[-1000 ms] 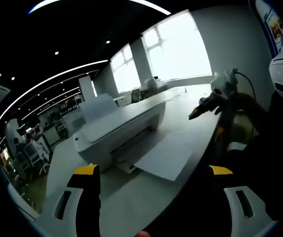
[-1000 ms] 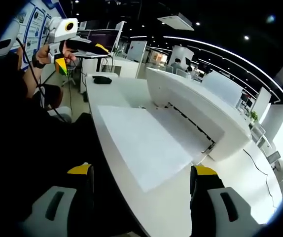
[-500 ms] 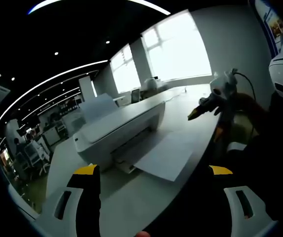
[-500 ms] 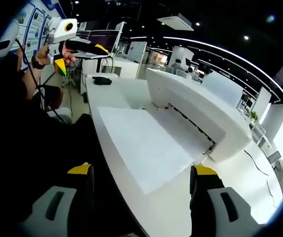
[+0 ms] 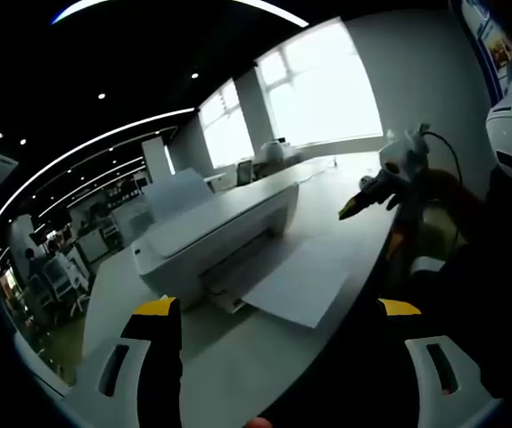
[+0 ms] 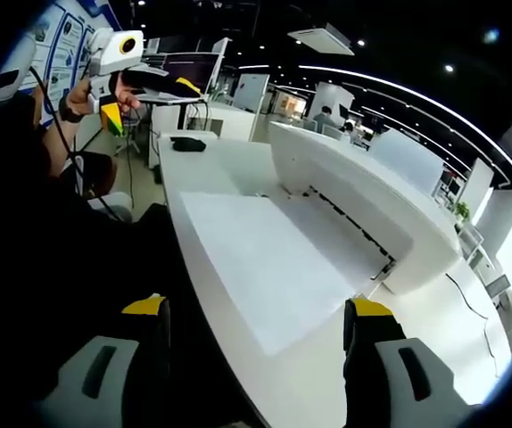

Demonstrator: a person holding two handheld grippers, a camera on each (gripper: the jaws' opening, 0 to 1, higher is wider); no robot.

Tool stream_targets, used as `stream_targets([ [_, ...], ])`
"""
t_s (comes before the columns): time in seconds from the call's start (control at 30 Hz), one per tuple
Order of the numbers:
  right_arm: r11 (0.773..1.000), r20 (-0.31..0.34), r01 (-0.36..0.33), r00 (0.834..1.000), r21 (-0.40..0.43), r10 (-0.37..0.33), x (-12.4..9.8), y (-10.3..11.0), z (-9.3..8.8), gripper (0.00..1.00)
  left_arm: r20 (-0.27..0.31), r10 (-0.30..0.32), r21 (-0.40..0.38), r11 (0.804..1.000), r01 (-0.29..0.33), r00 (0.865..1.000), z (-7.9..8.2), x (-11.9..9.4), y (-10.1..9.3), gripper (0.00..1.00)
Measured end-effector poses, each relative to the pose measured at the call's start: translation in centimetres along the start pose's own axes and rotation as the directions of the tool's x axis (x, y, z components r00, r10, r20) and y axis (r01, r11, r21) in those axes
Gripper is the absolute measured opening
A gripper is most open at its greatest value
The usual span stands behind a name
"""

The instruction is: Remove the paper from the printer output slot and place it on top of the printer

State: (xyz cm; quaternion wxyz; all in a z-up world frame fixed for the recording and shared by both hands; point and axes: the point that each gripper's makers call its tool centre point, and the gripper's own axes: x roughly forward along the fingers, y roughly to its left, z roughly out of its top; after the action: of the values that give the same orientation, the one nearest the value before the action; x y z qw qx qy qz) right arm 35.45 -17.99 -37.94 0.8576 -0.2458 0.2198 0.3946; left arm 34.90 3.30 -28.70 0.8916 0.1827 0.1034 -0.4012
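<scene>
A white printer (image 5: 211,234) stands on a long white table (image 5: 238,374). A white sheet of paper (image 5: 302,281) lies out of its output slot, reaching the table's near edge. In the right gripper view the same printer (image 6: 354,201) and paper (image 6: 260,259) lie ahead. My left gripper (image 5: 278,312) is open, held back from the table edge, nothing between its yellow-tipped jaws. My right gripper (image 6: 256,312) is open too, short of the paper's near corner. The right gripper (image 5: 376,187) shows in the left gripper view, raised at the right; the left gripper (image 6: 144,85) shows at the upper left of the right gripper view.
A dark small object (image 6: 187,144) lies on the far end of the table. A person's hand (image 6: 82,98) holds the left gripper. Desks, chairs and more machines (image 5: 86,241) fill the room behind; bright windows (image 5: 323,98) stand beyond the table.
Almost nothing has changed. The right gripper's view has shifted slightly, so the printer and paper sit a touch lower and to the right.
</scene>
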Motion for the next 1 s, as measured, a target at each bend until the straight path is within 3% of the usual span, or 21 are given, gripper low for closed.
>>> stream_targets([
  [1.0, 0.999, -0.015, -0.040, 0.999, -0.020, 0.040, 1.3, 1.4, 0.0, 0.74, -0.002, -0.006, -0.001, 1.000, 0.006, 1.000, -0.1, 0.2, -0.3, 0.91],
])
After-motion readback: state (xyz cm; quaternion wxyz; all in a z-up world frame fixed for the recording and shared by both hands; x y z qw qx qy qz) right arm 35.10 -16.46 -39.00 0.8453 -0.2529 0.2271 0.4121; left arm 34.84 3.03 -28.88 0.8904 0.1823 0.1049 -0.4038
